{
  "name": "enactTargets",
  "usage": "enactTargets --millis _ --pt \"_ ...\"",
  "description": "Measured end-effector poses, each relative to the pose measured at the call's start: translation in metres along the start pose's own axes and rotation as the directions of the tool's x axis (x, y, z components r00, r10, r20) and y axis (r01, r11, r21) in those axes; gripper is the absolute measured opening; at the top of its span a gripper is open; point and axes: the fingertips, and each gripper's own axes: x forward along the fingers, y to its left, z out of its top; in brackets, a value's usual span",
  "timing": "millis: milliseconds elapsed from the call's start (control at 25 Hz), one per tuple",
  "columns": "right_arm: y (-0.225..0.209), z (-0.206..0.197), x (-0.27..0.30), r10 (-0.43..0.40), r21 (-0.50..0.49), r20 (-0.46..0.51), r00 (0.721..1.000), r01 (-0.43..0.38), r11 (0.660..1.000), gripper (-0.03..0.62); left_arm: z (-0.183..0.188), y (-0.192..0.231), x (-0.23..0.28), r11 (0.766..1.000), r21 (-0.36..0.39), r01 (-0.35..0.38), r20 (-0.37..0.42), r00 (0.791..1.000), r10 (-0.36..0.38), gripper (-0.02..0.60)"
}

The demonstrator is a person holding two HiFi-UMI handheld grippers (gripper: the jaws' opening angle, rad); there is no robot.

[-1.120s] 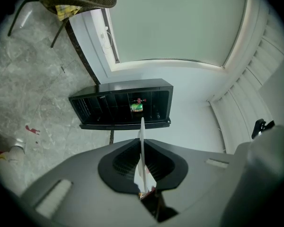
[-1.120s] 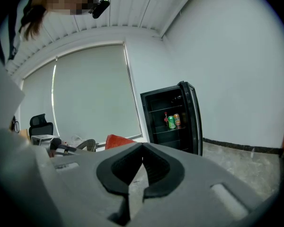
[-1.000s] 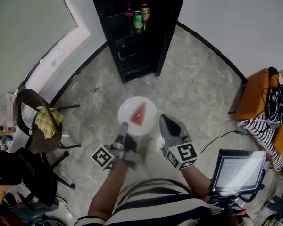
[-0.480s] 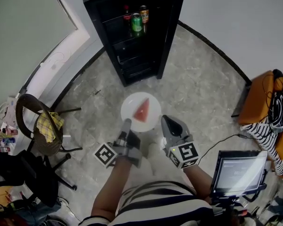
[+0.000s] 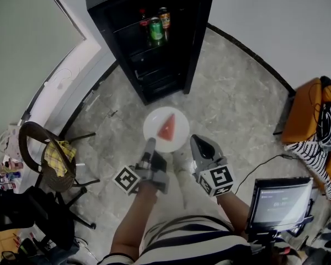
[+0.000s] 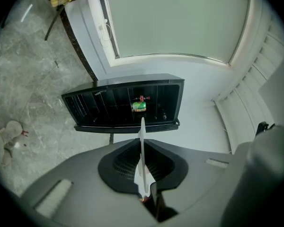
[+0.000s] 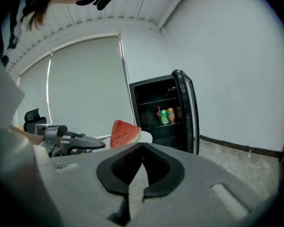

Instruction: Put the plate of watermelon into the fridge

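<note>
A white plate (image 5: 153, 127) with a red watermelon wedge (image 5: 166, 128) on it hangs above the floor in front of the open black fridge (image 5: 154, 48). My left gripper (image 5: 149, 146) is shut on the plate's near rim; in the left gripper view the plate (image 6: 142, 145) runs edge-on between the jaws. To the plate's right, my right gripper (image 5: 199, 143) is shut and holds nothing. In the right gripper view the wedge (image 7: 124, 133) and plate (image 7: 146, 136) show past the closed jaws, with the fridge (image 7: 165, 112) beyond. Drink cans (image 5: 155, 28) stand on an upper fridge shelf.
A round chair with a yellow cloth (image 5: 54, 157) stands at the left by the wall. At the right are an orange seat piled with things (image 5: 306, 112) and a laptop screen (image 5: 279, 204). A cable (image 5: 260, 161) trails over the marble floor.
The person has stepped towards the fridge, which now sits lower and larger in the head view. The plate has travelled along in the left gripper; the right gripper has kept pace.
</note>
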Motion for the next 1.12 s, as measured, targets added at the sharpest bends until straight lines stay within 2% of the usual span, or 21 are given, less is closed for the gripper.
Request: enactTargets --millis 160,680,880,1120 --pt "-0.003 0.003 0.013 0.000 -0.005 0.001 1.000 0.000 1.000 -0.003 0.006 0.003 0.015 1.000 -0.011 0.011 -0.015 1.000 -0.011 0.014" --pt "-0.021 0.002 0.090 -0.011 -0.035 -0.026 1.000 0.010 0.999 -0.003 0.045 0.029 0.070 1.000 0.007 -0.023 -0.033 0.999 0.023 0.014" --pt "-0.021 -0.005 0.111 -0.002 -0.032 -0.040 0.999 0.001 0.999 -0.003 0.055 0.041 0.081 0.999 0.012 -0.047 -0.049 0.998 0.048 0.014" --pt "-0.024 -0.009 0.133 -0.011 -0.061 -0.046 0.999 0.008 0.998 -0.003 0.067 0.051 0.094 0.999 0.015 -0.043 -0.075 0.996 0.044 0.014"
